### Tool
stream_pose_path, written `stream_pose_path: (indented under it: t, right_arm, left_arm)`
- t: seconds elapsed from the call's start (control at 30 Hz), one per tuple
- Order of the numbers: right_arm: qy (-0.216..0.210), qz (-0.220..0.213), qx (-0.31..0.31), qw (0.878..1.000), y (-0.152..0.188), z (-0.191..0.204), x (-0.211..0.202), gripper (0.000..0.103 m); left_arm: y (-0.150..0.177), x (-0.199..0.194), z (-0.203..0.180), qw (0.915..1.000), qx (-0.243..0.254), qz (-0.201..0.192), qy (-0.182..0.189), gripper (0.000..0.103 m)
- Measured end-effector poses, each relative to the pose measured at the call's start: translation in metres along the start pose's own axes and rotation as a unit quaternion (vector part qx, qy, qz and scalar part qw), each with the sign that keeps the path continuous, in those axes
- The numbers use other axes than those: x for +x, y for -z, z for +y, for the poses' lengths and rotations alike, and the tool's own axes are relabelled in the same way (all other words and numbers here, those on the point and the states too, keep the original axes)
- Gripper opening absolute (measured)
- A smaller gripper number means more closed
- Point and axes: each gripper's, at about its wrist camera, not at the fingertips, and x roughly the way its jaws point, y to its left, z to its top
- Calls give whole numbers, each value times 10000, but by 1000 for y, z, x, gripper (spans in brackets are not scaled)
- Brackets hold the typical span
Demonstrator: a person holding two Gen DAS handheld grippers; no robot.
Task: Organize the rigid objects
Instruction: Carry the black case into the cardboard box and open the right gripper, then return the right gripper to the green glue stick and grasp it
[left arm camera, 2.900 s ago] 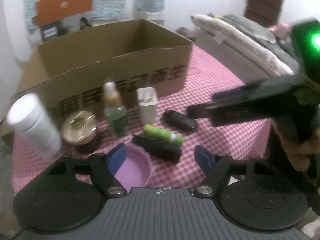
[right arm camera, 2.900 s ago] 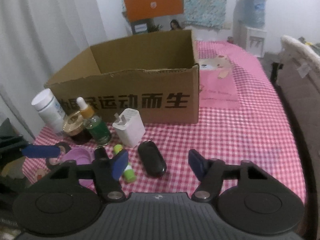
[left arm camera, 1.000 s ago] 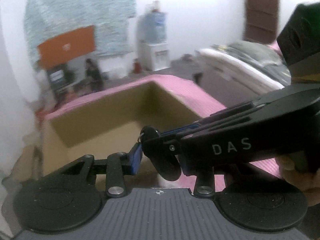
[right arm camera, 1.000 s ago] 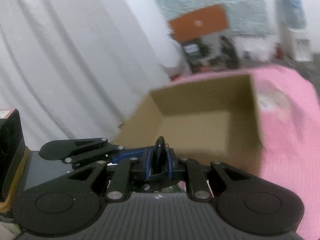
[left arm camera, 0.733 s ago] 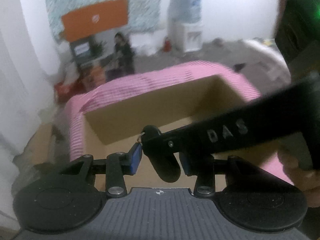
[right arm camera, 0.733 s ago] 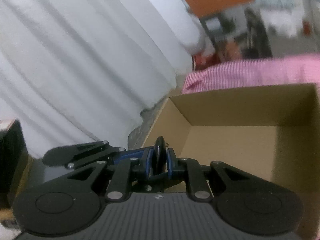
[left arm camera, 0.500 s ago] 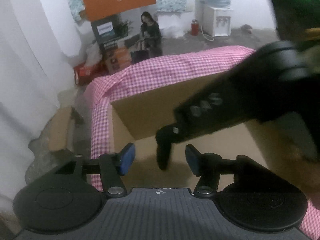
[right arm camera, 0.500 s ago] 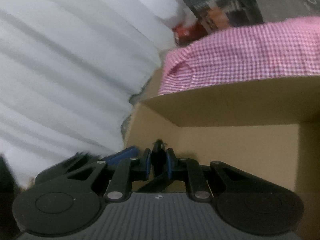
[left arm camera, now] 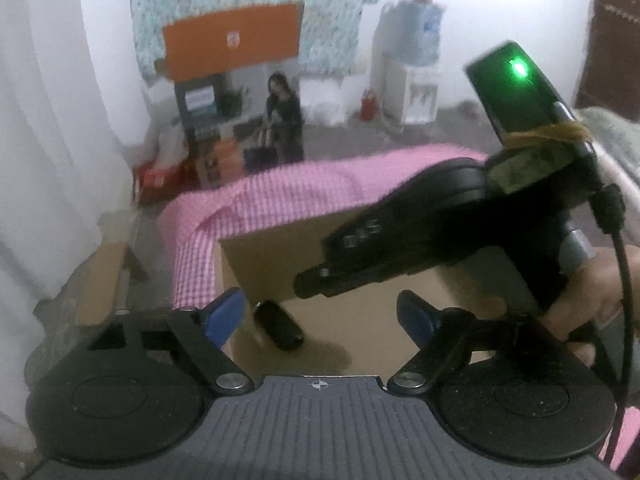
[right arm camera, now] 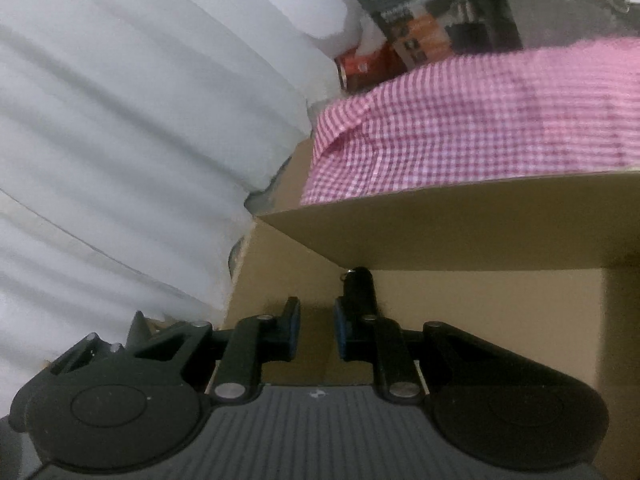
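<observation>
A small black fob [left arm camera: 279,325], smooth, oblong and rounded, with a tiny metal ring at one end, lies on the floor of the box [left arm camera: 272,256], close to a far corner. The box is plain brown corrugated cardboard with straight matte walls and stands on a pink-and-white checked cloth [right arm camera: 472,120] that hangs in a soft fold past its far edge.

The left gripper [left arm camera: 320,316] points steeply down into the box. Its jaws have just been opening and stand well apart, blue pads bare, the fob lying on the cardboard beyond and between them, touched by neither. The right gripper [right arm camera: 316,326] also tilts down into the box; its blue pads are drawn near together with a slim gap, nothing between them, and the fob lies just past the right-hand pad. From the left camera the right gripper's black body crosses above the box, held by a hand [left arm camera: 592,292] at the right edge, a green light glowing on its top block. Raised letters on its side seem to read "DAS", though blur makes that uncertain.

Pleated white curtain [right arm camera: 120,128] fills the left, and an orange sign [left arm camera: 232,42] hangs on the far wall, its small mark unreadable.
</observation>
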Motion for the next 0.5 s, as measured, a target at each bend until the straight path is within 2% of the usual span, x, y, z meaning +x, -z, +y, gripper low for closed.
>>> stream_pose_path:
  t: [0.2, 0.3, 0.4, 0.5]
  right_arm:
    - [-173, -473, -64, 9987, 33, 4, -76, 20]
    - [-278, -613, -145, 9976, 67, 5, -119, 20]
    - [-383, -732, -168, 9964, 109, 3, -157, 20]
    - [-379, -810, -173, 9958, 151, -5, -181, 20]
  left_arm:
    - [9, -45, -11, 9978, -90, -440, 491, 85]
    - [23, -64, -20, 9942, -178, -590, 879, 85]
    - [43, -73, -35, 9919, -162, -534, 1143, 85]
    - [63, -74, -52, 9912, -84, -393, 1258, 85]
